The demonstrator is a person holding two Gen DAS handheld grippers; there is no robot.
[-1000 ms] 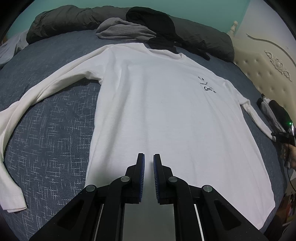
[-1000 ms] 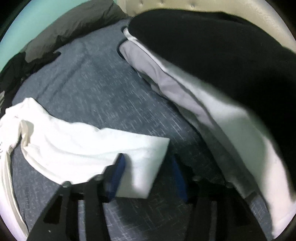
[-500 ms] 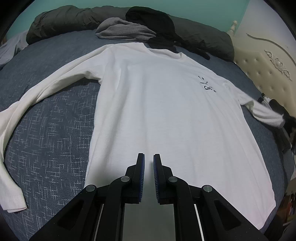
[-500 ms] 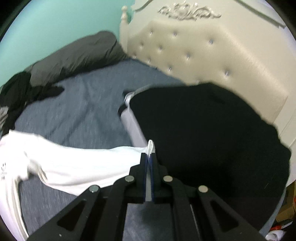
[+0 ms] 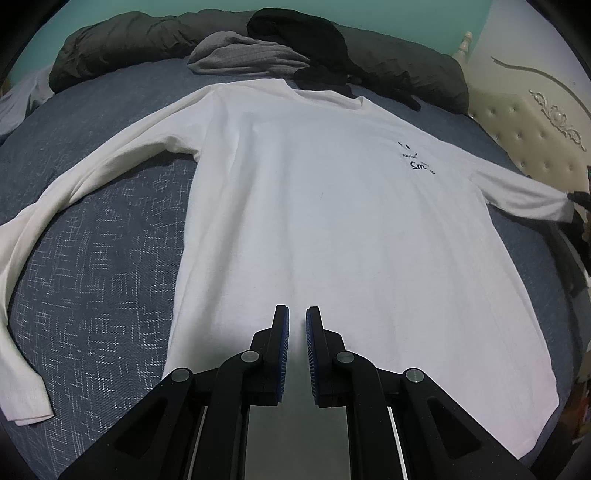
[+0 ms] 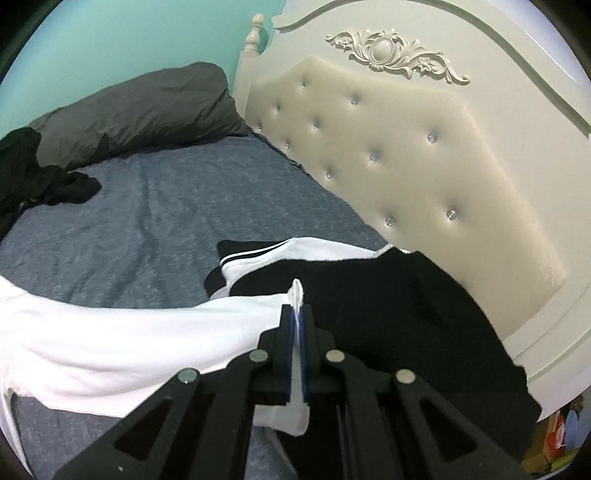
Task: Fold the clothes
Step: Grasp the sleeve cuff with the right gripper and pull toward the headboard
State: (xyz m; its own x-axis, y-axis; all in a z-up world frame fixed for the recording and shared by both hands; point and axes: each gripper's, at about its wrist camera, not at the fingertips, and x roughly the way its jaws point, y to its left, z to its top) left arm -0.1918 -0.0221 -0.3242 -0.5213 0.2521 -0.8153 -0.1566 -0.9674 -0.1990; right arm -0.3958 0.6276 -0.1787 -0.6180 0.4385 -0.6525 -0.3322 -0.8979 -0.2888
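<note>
A white long-sleeved shirt (image 5: 314, 192) lies flat, face up, on the blue-grey bed (image 5: 103, 258), with a small black print on its chest. My left gripper (image 5: 297, 314) hovers over the hem, fingers drawn almost together with a thin gap and nothing between them. The shirt's left sleeve (image 5: 74, 184) curves down the bed to the near left. My right gripper (image 6: 297, 310) is shut on the cuff of the right sleeve (image 6: 129, 332), which it holds lifted and stretched out from the shirt toward the headboard.
A folded black and white stack (image 6: 388, 295) lies under the right gripper, by the cream tufted headboard (image 6: 406, 147). A grey garment (image 5: 243, 55), black clothes (image 5: 303, 33) and a dark grey duvet (image 5: 129, 40) lie beyond the collar.
The right gripper closed on the sleeve cuff, lifted it and pulled the sleeve out straight to the right. The left gripper has stayed still over the hem.
</note>
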